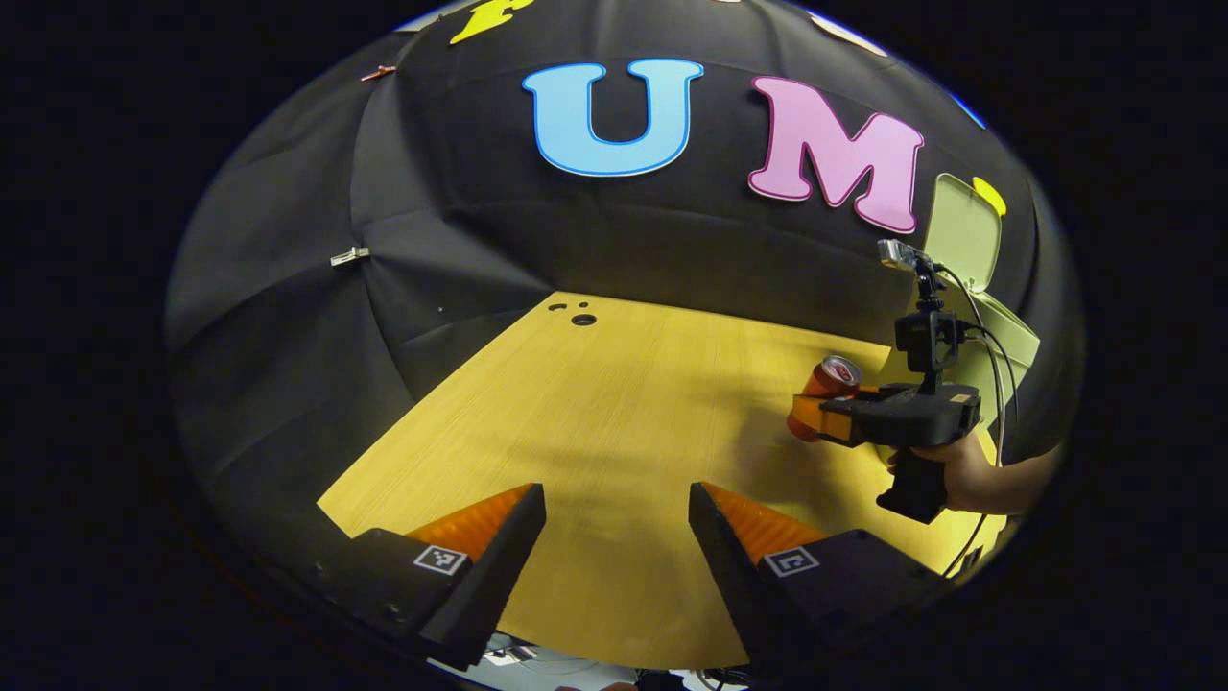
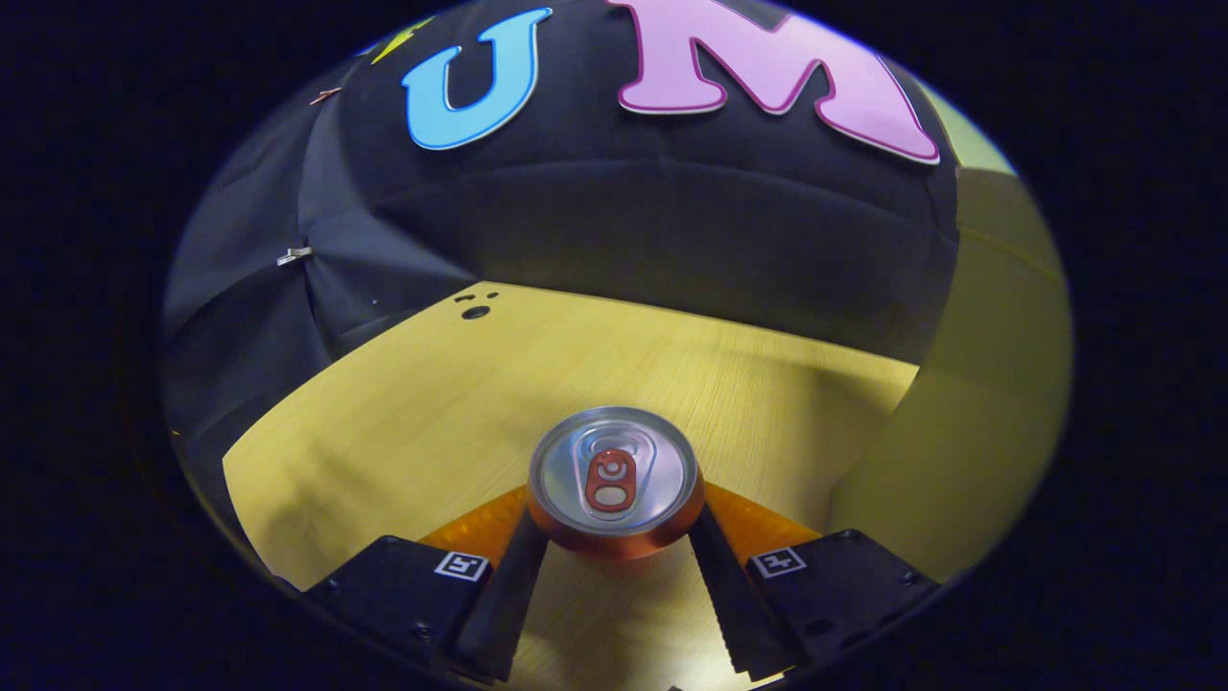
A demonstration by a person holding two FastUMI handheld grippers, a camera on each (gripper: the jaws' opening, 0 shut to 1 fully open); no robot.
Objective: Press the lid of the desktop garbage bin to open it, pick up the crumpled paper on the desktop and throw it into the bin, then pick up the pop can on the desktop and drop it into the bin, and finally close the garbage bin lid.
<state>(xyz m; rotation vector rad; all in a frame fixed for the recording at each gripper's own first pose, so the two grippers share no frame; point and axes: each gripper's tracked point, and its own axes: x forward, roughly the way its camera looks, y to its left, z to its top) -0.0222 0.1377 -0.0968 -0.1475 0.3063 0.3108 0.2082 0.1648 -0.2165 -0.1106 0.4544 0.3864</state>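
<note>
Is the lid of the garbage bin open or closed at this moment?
Open. In the left gripper view the lid stands raised above the bin, behind the right gripper.

Orange pop can (image 2: 614,485), bin (image 1: 998,336) lid raised

A pale wood-grain bench (image 1: 614,403) is stretching back to the black cloth wall, with small dark holes (image 1: 582,319) showing near its far edge. A light green bin (image 1: 998,336) is standing at its right end.
</note>
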